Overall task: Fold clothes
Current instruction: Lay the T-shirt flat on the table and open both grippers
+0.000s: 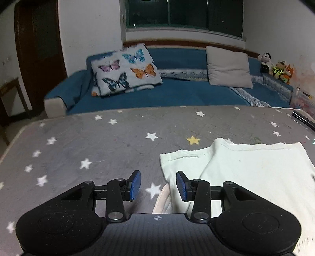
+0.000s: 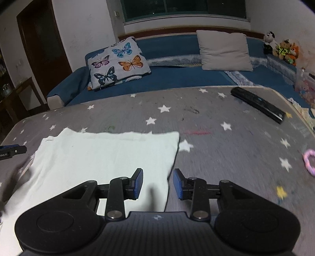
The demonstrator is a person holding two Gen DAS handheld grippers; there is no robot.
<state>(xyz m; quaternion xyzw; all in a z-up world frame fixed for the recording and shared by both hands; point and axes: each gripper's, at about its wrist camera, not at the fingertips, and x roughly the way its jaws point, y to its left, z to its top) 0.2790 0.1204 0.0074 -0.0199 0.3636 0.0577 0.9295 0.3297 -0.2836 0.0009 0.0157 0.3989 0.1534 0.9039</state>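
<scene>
White garment (image 2: pixel 102 157) flat between both released hand-held grippers; remote (image 2: pixel 258 104), perhaps, beyond.

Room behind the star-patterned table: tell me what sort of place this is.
Probably a home living room: a blue sofa with a butterfly-print cushion, soft toys on its arm, and a dark window above.
</scene>
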